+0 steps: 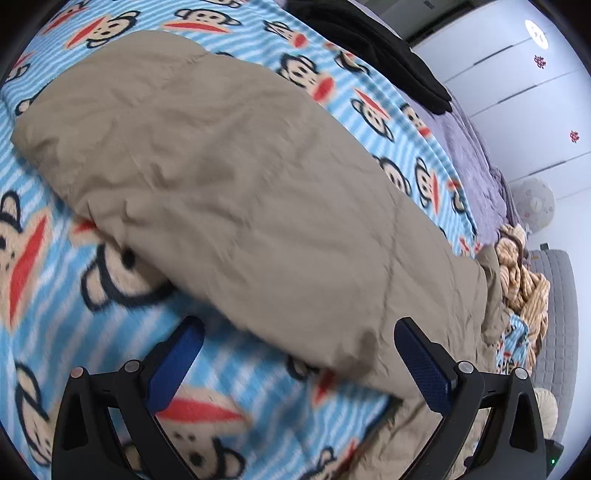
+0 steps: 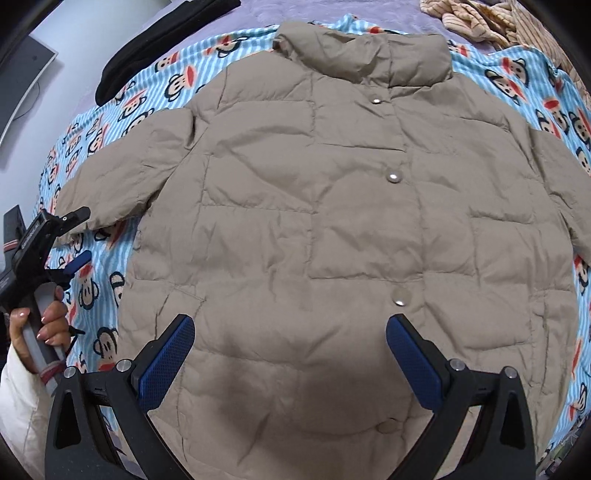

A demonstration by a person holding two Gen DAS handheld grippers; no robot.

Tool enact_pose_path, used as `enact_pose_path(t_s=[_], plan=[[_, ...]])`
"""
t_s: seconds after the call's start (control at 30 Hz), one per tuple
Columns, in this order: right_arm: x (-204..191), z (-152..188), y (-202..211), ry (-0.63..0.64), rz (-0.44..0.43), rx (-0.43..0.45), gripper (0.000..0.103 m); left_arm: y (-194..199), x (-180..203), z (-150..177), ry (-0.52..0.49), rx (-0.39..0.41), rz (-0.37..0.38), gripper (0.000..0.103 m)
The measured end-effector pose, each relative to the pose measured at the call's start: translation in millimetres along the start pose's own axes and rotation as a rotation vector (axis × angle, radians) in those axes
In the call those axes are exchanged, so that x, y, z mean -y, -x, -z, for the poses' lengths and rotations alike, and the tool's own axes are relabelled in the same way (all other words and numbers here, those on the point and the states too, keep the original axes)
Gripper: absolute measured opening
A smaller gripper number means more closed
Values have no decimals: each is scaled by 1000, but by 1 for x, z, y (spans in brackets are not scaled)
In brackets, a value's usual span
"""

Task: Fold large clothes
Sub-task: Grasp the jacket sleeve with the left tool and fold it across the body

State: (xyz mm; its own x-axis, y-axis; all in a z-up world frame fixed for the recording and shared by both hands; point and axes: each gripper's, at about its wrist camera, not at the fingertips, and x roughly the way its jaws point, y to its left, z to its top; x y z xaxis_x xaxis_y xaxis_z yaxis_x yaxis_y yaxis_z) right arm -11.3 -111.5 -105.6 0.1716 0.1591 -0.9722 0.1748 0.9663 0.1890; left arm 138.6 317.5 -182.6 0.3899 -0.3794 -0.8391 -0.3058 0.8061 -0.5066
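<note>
Jacket [image 2: 314, 229]: tan, padded, front up and snapped shut, spread flat on the blanket [image 2: 122, 110], collar at the far end.
Sleeve [image 1: 229, 192]: lies out to the side on the blanket, just ahead of the left tool.
Left tool [image 1: 299, 354]: released, fingers spread, hovering at the sleeve's near edge; a hand [image 2: 44, 325] grips its handle.
Right tool [image 2: 290, 354]: released, fingers wide apart above the jacket's lower front, grasping nothing.
Bed: black garment [image 2: 155, 48] and striped cloth [image 2: 491, 22] lie beyond the blanket.
</note>
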Motion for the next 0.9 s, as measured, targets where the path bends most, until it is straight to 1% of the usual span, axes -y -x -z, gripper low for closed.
enact_pose_path(t_s=[0.1,0.13,0.17,0.2,0.23,0.27,0.3,0.33,0.37,0.4,0.43,0.47,0.5,0.53,0.57,0.63,0.7,0.73,0.8,0.9], plan=[[-14,-9,-8,3,-25,27,103,2,-8,-31,-1,65,-28,103],[-18,-12,-11,3,-33,38,103,2,-10,-40,-3,85,-40,101],[-23,-16,-14,3,-39,45,103,1,-11,-48,-3,99,-61,89],[-27,-21,-17,2,-46,49,103,-2,-12,-56,-5,99,-85,65],[-31,-26,-21,2,-55,54,103,-6,-14,-63,-5,90,-92,50],[-35,-30,-23,1,-65,60,103,-9,-16,-69,3,83,-68,23],[-40,-35,-26,1,-74,69,103,-10,-19,-74,20,82,-19,9],[-44,-40,-28,3,-85,80,103,-7,-21,-77,37,95,-3,9],[-49,-44,-29,4,-94,92,102,-2,-20,-78,25,114,-21,9],[-53,-49,-29,2,-104,109,100,5,-14,-78,-10,142,-51,9],[-57,-53,-28,-2,-124,128,84,11,-6,-76,-49,166,-75,9],[-61,-58,-30,-5,-152,142,50,21,4,-74,-102,193,-99,9],[-66,-64,-33,-13,-189,143,30,29,14,-71,-149,218,-118,9],[-69,-69,-38,-29,-232,138,13,39,25,-66,-195,243,-133,9],[-72,-74,-42,-45,-264,138,13,50,37,-64,-241,269,-140,9],[-82,-84,-51,-49,-320,149,13,72,60,-56,-321,318,-132,9],[-94,-91,-64,-44,-372,152,13,89,87,-50,-396,357,-108,9],[-100,-94,-74,-45,-393,139,13,96,103,-46,-435,369,-87,9],[-108,-96,-95,-55,-415,104,12,102,134,-34,-504,368,-44,9],[-110,-93,-121,-78,-436,56,12,90,190,-10,-626,340,24,9]])
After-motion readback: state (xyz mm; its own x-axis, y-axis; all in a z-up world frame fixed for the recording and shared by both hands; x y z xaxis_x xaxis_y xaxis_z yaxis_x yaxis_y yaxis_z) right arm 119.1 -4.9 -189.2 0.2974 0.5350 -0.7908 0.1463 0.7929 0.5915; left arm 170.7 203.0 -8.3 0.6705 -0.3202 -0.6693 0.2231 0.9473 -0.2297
